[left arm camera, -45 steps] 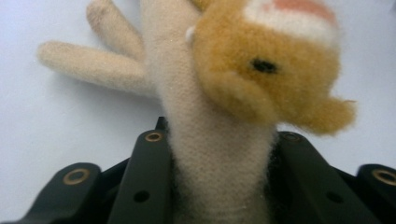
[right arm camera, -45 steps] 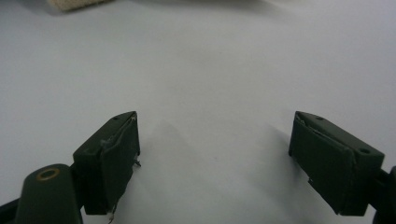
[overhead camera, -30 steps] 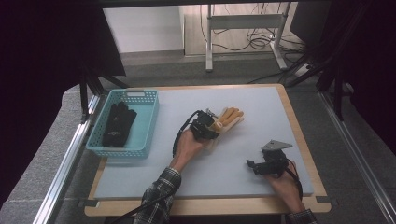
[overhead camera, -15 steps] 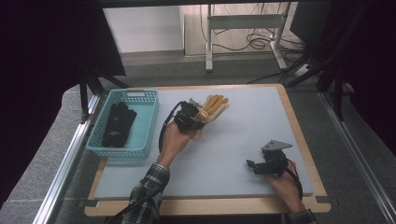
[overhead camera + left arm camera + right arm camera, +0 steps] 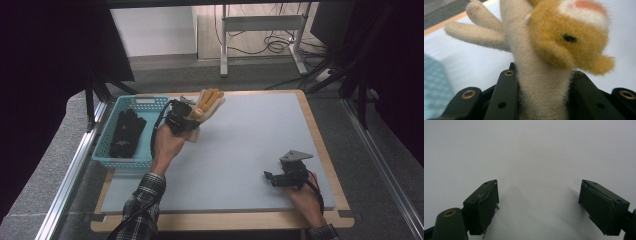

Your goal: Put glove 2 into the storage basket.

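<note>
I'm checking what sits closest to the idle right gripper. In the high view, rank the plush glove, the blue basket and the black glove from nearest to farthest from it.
From the right gripper:
1. Plush glove, held up in the left gripper, up and to the left.
2. Blue basket, at the table's left edge.
3. Black glove, lying inside the basket, farther left.

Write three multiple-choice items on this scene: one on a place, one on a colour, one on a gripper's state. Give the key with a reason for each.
1. Where do the black gloves lie?
A. in the basket
B. on the table beside the right gripper
C. on the floor

2. What colour is the basket?
A. red
B. turquoise
C. white

3. How does the left gripper stand?
A. open with nothing between
B. shut on the plush glove
C. lying in the basket

Key: 1 A, they rest inside its walls; 2 B, its mesh sides are turquoise; 3 B, both jaws press the glove's cream cuff.
</note>
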Demonstrator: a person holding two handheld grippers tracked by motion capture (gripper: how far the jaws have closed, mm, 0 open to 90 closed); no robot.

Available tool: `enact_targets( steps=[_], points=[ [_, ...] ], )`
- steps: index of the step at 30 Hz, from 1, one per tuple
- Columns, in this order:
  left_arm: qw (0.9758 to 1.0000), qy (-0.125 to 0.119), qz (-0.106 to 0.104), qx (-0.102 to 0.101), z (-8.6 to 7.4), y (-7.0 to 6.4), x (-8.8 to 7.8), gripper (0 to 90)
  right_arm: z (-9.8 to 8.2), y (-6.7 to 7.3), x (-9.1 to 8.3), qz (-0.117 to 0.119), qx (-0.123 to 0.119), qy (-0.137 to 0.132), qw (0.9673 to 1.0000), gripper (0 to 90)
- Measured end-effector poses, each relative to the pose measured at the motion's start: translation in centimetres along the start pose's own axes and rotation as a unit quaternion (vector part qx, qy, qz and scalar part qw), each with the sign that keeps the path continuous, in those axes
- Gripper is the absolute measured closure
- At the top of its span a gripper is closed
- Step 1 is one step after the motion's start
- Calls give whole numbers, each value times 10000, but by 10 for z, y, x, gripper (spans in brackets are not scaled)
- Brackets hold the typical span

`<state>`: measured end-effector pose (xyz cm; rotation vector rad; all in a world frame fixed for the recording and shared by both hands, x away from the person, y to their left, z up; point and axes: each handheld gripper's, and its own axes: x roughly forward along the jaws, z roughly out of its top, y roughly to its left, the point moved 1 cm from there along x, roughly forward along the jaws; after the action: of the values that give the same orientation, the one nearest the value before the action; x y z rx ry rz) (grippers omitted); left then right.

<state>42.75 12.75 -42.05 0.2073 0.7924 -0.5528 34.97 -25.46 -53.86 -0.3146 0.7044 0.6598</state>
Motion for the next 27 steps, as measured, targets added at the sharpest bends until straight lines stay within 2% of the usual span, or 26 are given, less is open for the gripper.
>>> enact_targets(
  steps=[5, 17, 23, 27],
  points=[
    [9995, -20, 299, -141, -5, 18, -19, 725, 0, 0, 0, -1, 0, 0, 10000, 157],
    [9959, 8, 725, -549, -26, 59, -51, 721, 0, 0, 0, -5, -2, 0, 10000, 157],
    [9920, 78, 929, -847, -40, 81, -62, 717, 0, 0, 0, -5, -2, 1, 10000, 157],
    [9883, 181, 1111, -1028, -50, 96, -64, 715, 0, 0, 0, -2, 0, 1, 10000, 157]
  ],
)
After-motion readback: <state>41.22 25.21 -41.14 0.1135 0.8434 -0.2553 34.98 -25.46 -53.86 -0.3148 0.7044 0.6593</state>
